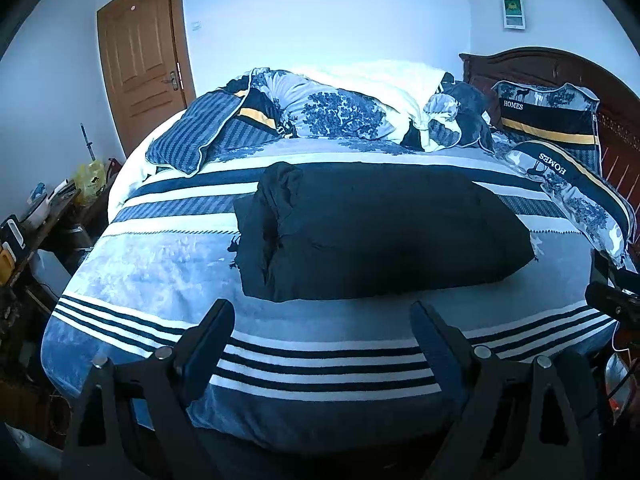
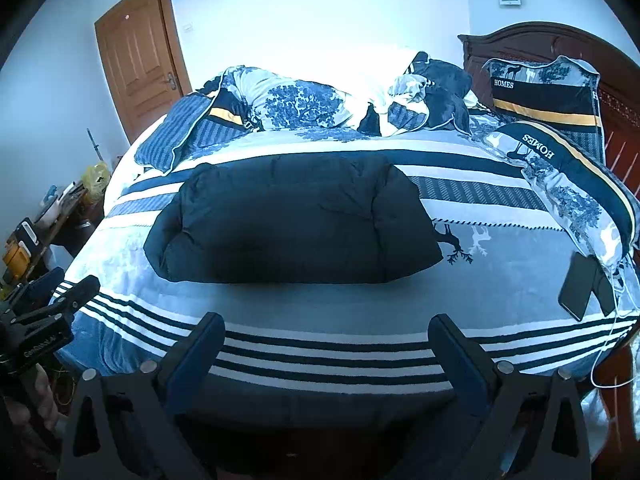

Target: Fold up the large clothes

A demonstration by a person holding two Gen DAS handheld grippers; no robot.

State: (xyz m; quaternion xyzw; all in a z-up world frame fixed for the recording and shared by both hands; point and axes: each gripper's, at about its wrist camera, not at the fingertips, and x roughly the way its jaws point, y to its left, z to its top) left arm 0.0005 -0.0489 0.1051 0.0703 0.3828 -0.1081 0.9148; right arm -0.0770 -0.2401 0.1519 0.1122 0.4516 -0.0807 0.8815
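Lying folded on the bed (image 1: pixel 132 264), the dark garment (image 1: pixel 376 236) touches neither claw.

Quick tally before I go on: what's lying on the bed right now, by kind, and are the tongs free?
Dark folded garment: 1
HOMES pillows: 2
Blue striped pillow: 1
Rumpled duvet: 1
Dark phones by the right edge: 2
Total: 7
Both left tongs and right tongs are open and hold nothing.
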